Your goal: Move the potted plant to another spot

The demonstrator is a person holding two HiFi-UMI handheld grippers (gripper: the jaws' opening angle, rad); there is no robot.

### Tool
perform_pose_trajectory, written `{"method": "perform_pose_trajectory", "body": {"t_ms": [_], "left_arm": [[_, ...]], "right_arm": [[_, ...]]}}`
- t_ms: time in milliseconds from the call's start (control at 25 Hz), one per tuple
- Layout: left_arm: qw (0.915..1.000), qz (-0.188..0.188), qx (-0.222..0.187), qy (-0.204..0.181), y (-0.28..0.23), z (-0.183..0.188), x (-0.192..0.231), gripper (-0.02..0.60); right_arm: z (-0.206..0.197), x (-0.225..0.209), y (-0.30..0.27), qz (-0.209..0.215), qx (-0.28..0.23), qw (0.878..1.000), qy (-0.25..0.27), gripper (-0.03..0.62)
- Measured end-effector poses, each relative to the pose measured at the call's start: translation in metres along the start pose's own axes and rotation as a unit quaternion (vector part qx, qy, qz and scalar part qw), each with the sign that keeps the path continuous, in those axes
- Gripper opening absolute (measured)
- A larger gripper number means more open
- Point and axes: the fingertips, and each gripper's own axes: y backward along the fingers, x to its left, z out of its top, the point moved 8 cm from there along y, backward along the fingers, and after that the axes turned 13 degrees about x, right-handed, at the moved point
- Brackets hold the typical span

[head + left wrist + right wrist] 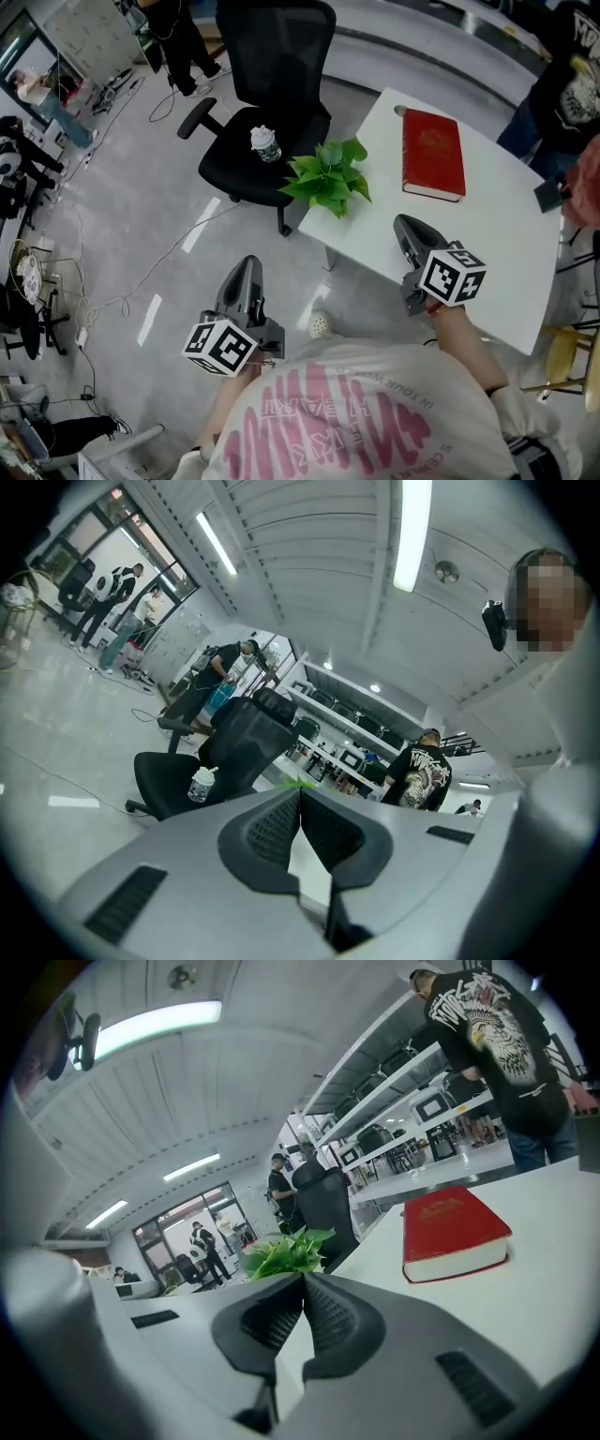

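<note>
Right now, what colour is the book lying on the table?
Red, with pale page edges. The book shows best in the right gripper view.

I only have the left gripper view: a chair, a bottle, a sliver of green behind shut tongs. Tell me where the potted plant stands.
Observer: In the head view the potted plant stands on the white table, at the corner nearest the black chair.
Operator: Report what else is on that table.
Observer: A red book lies flat, apart from the plant, to its right in the head view.
Operator: Give me the other gripper.
Observer: The right gripper hovers above the table near its edge. Its tongs are shut with nothing between them, and the plant is just beyond their tips.
</note>
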Motion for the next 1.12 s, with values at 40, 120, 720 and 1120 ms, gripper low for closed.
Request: {"method": "perform_pose_trajectory", "body": {"t_ms": [40, 120, 720, 1120], "left_arm": [[1.0, -0.003, 0.0, -0.003, -0.003, 0.006, 0.007, 0.025], [0.9999, -0.01, 0.0, -0.01, -0.01, 0.017, 0.021, 0.025], [0.9973, -0.039, 0.062, 0.007, -0.054, 0.011, 0.084, 0.025], [0.996, 0.029, 0.078, 0.031, -0.063, -0.001, 0.086, 0.025]], "right_arm": [[0.0, 0.0, -0.007, -0.006, -0.002, 1.0, 0.001, 0.015], [-0.001, -0.001, -0.02, -0.018, -0.006, 1.0, 0.008, 0.015], [-0.024, -0.009, -0.1, -0.013, 0.055, 0.997, 0.061, 0.246], [-0.004, -0.022, -0.146, 0.061, 0.091, 0.985, 0.132, 0.48]]}}
